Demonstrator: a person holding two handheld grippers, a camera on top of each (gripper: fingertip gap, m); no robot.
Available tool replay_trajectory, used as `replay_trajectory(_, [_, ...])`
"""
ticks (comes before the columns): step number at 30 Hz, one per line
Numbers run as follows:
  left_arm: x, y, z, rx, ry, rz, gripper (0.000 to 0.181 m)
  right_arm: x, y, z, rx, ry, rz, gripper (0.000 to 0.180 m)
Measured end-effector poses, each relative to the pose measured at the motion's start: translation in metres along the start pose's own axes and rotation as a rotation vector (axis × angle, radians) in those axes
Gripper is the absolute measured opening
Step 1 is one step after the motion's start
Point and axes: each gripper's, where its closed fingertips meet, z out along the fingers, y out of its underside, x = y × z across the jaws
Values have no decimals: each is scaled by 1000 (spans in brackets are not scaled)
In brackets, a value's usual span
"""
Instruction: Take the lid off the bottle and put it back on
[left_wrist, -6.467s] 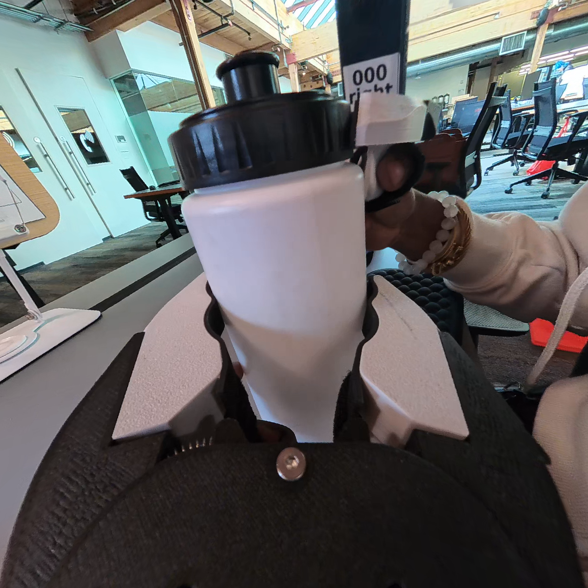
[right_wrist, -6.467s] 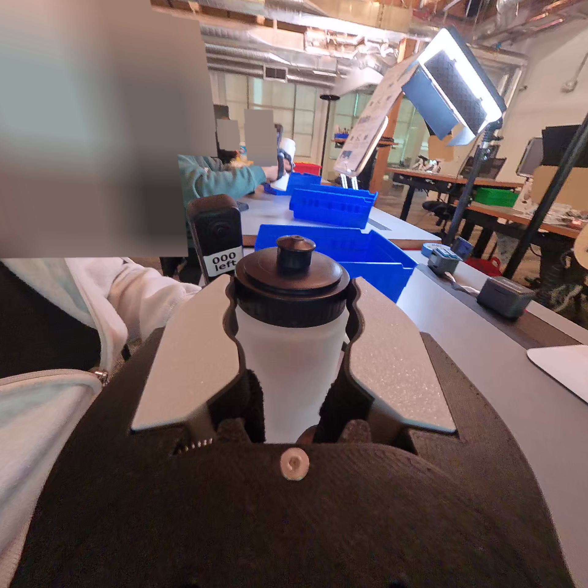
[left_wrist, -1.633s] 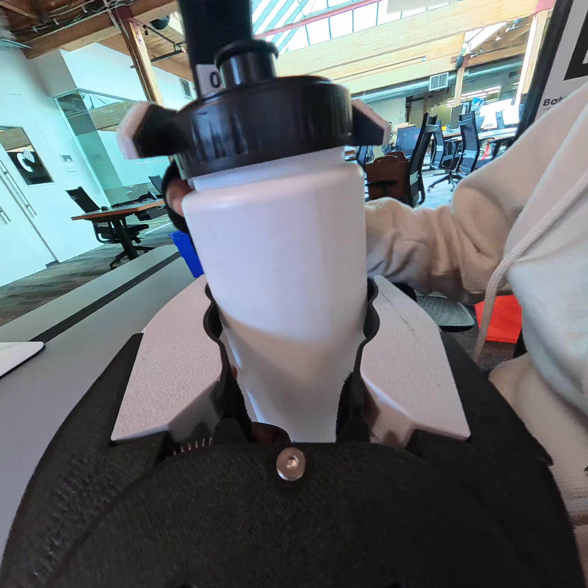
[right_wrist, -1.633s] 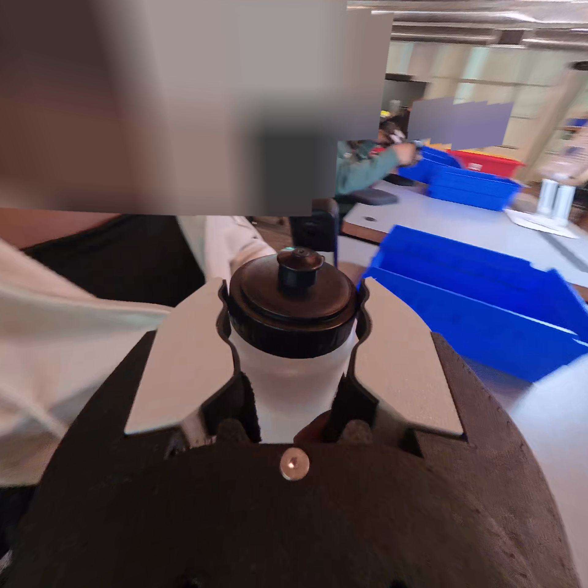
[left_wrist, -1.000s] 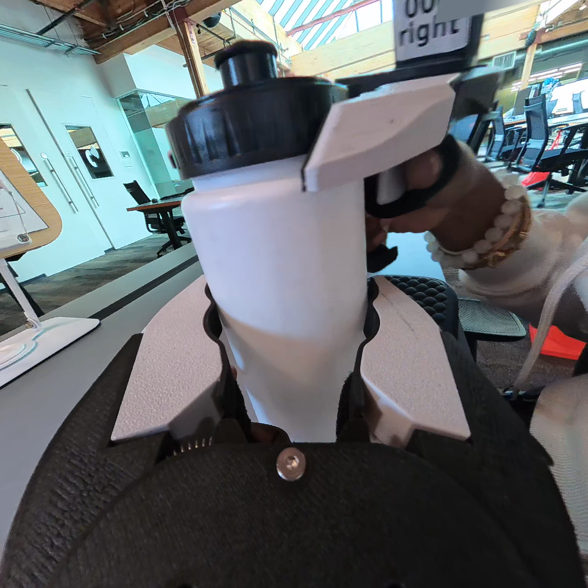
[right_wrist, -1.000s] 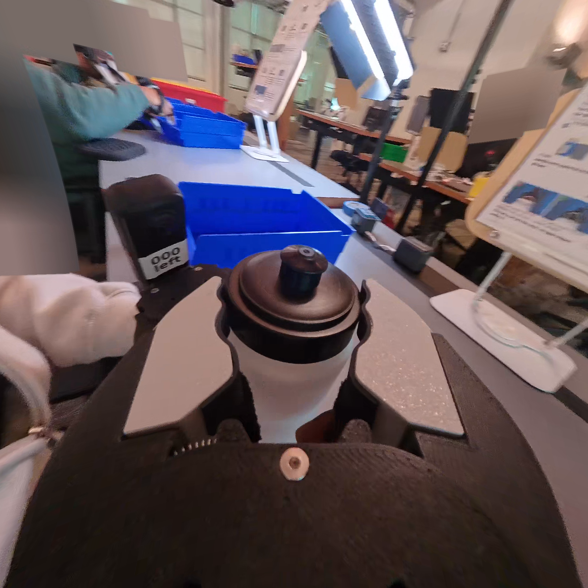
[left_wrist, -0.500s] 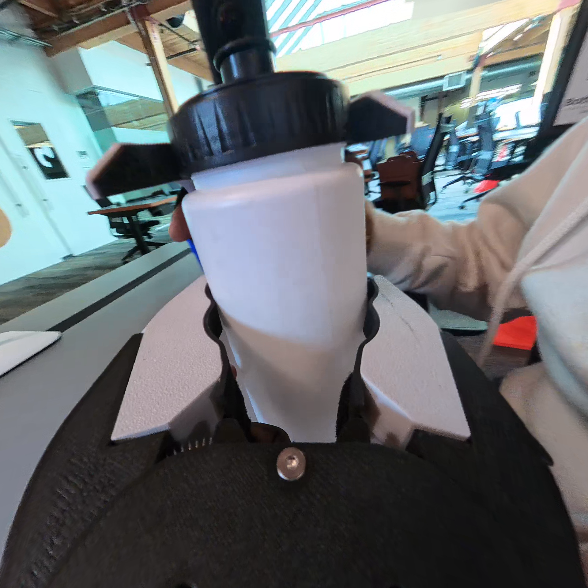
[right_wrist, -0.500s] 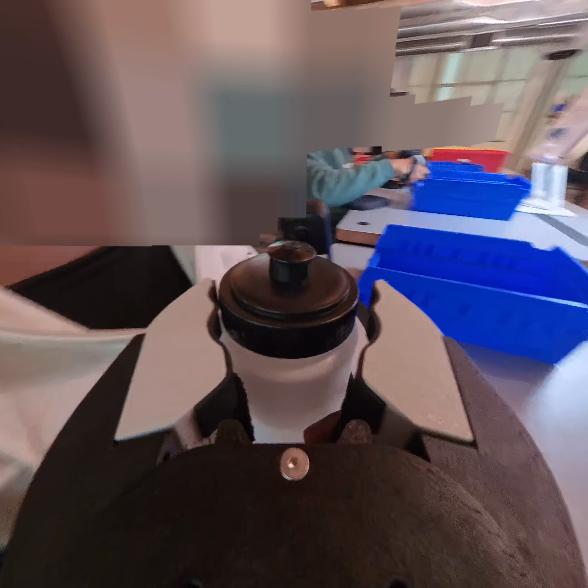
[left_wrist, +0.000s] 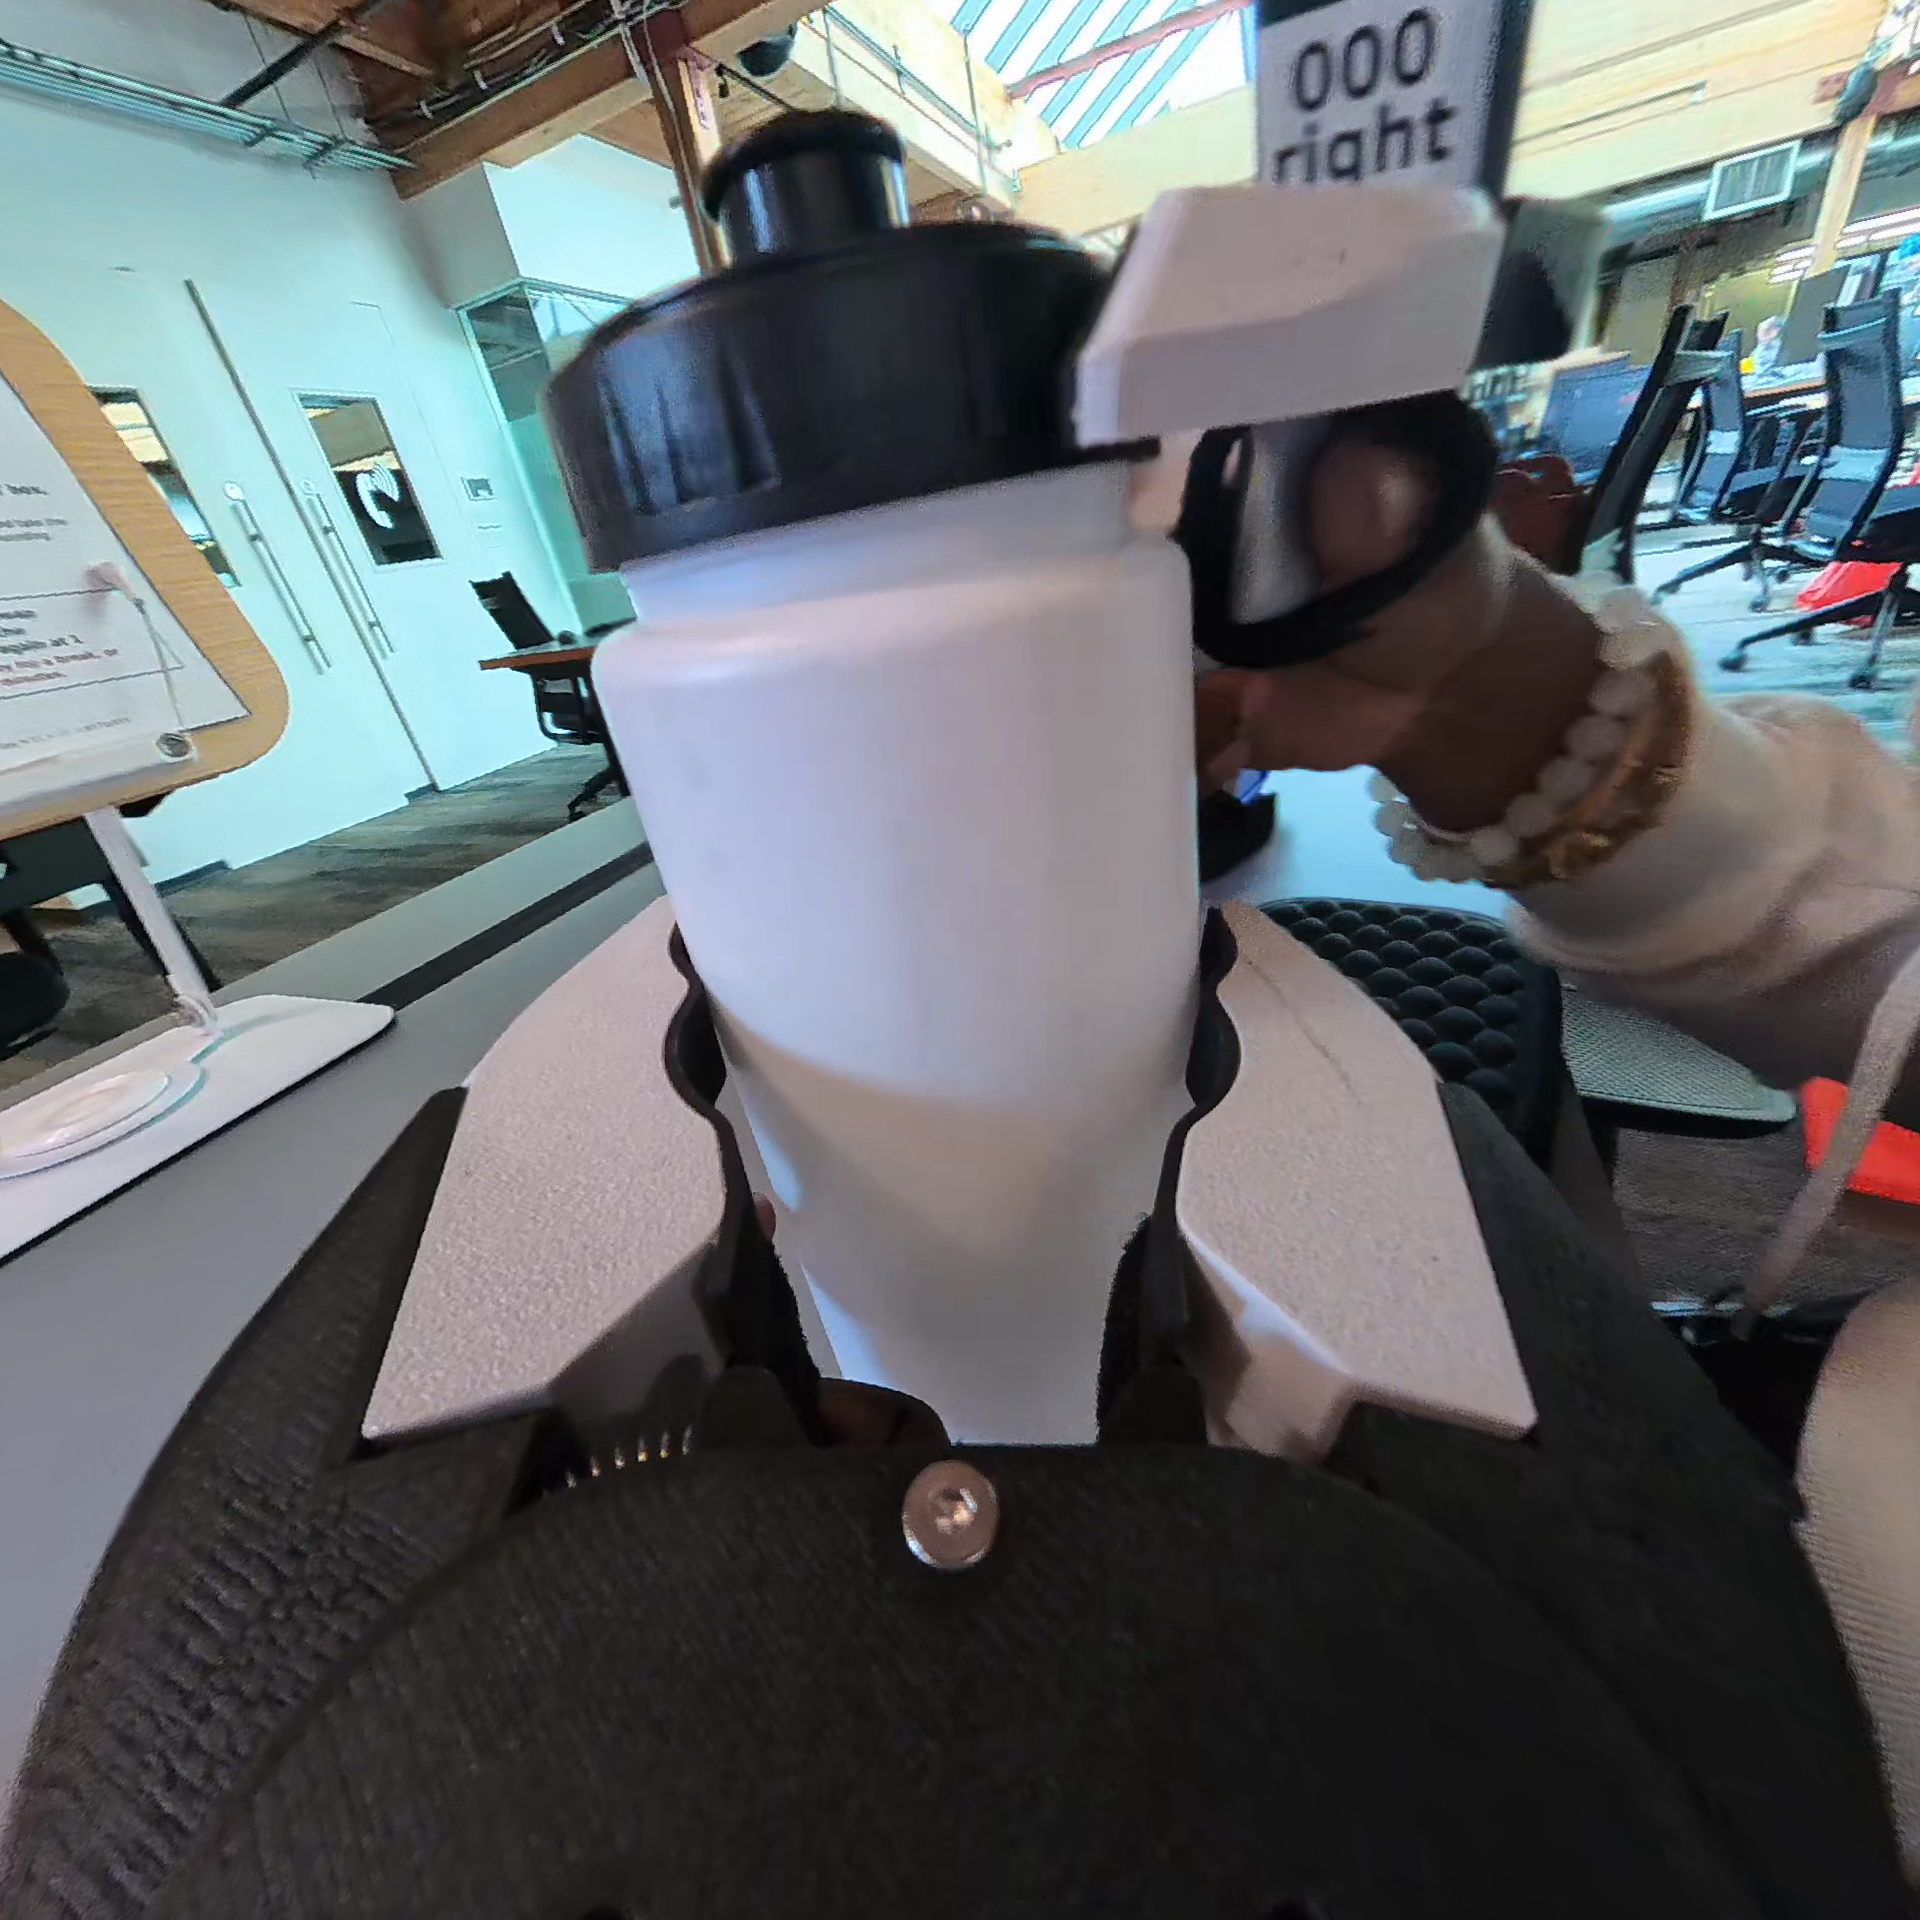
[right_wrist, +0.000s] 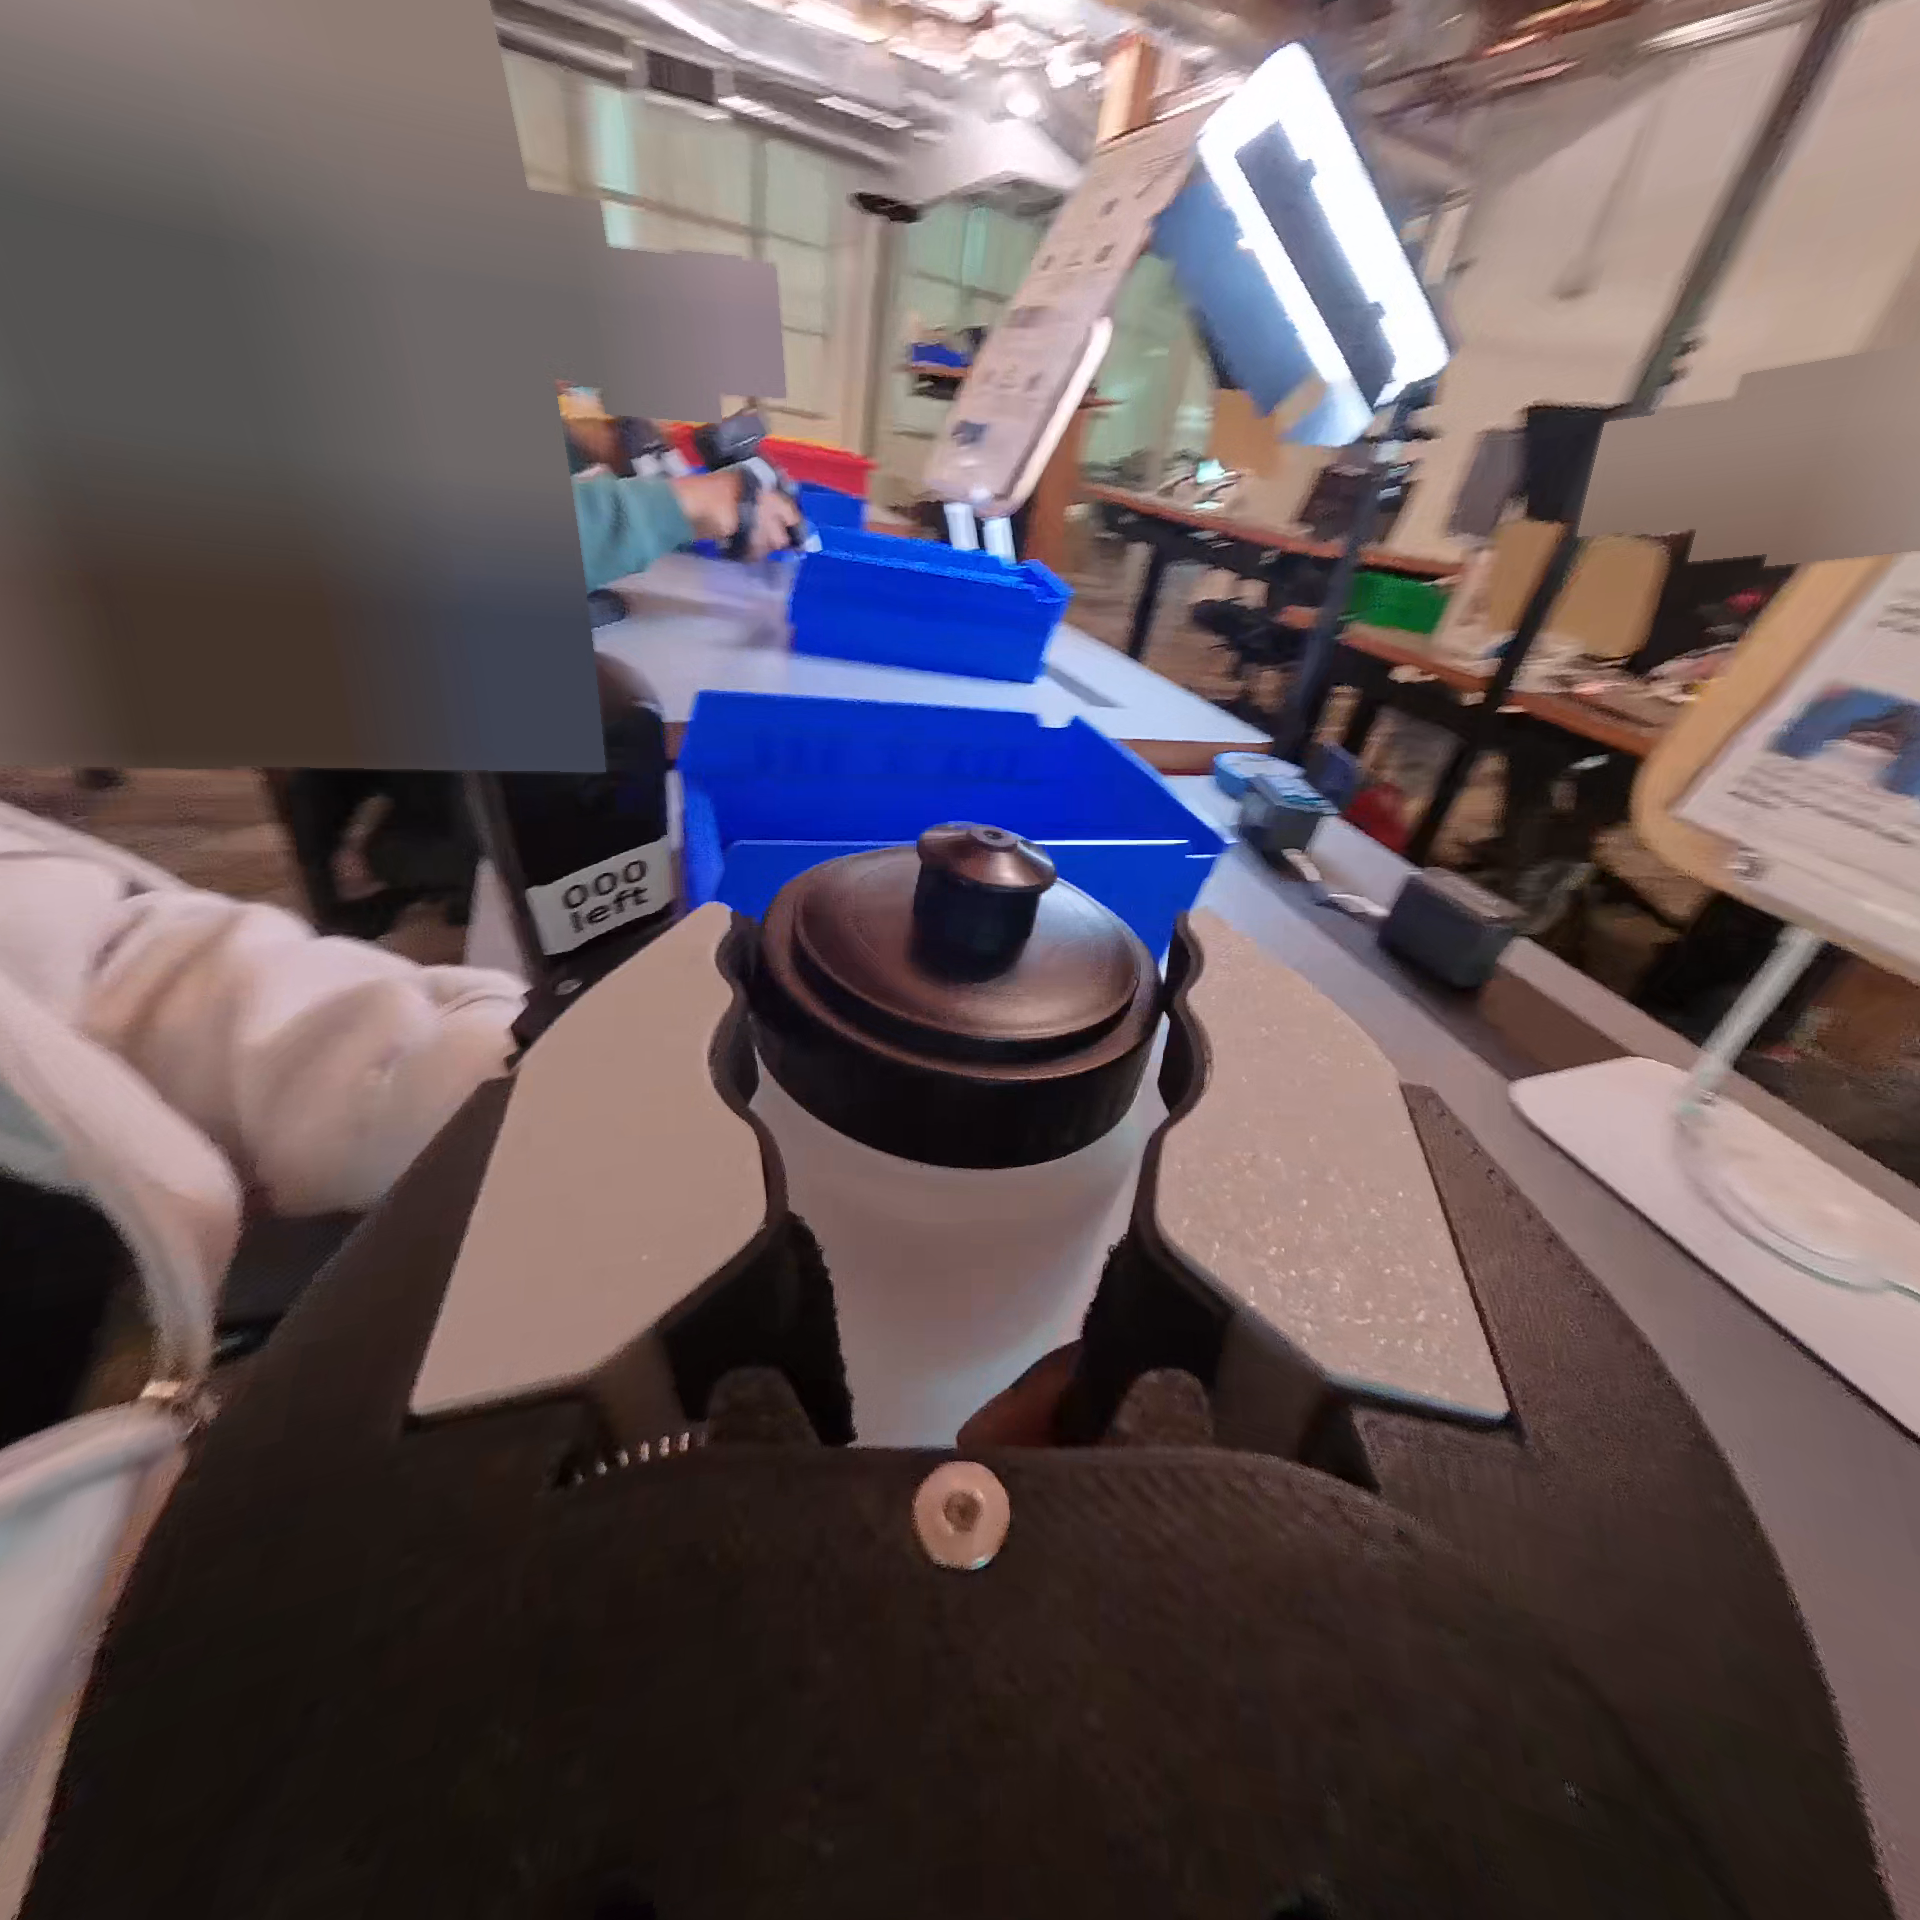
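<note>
1. The left claw (left_wrist: 951, 1091) is clamped around the lower body of the white bottle (left_wrist: 914, 831). It holds the bottle upright in the air above the grey worktop (left_wrist: 208, 1299), with nothing visible under it. This reads as the anchoring hold: it stops the body from turning while the top is worked.

2. The right claw (right_wrist: 951, 1029) sits at the top of the bottle, its two pale fingers (right_wrist: 1299, 1174) on either side of the black lid (right_wrist: 951, 1039). From the right wrist view the jaws appear closed on the lid's rim. In the left wrist view one white finger of this claw presses against the lid's side.

3. The lid is on the neck with no gap showing beneath it. It cannot be told whether it is being loosened or tightened.

4. The bottle looks like matte, slightly translucent plastic, a plain cylinder that narrows where the left claw grips. That waist probably helps the hold.

5. The lid is a broad black disc with vertical ribs around its edge and a stubby spout (right_wrist: 977, 883) on top. The ribs should give the fingers purchase for twisting.

6. The claw fingers have a grainy pale face and scalloped inner edges suited to round things. Blue bins (right_wrist: 935, 769) stand on the worktop behind.
</note>
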Motion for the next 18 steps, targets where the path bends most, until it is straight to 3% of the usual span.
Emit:
replay_trajectory(4, [14, -1, -1, 11, 123, -51, 88, -16, -2, -4, -19, -373, -19, 76])
replay_trajectory(8, [35, -1, 2, 4, 232, -26, 87, -47, -9, -26, 86, -824, -91, 77])
replay_trajectory(10, [37, 0, 3, 3, 235, -12, 88, -55, -10, -28, 122, -938, -74, 76])
replay_trajectory(14, [34, 3, 2, -17, 229, -28, 87, -57, -9, -20, 116, -908, -44, 76])
replay_trajectory(18, [24, 4, 2, -56, 185, -87, 87, -37, -9, -18, 142, -729, -24, 72])
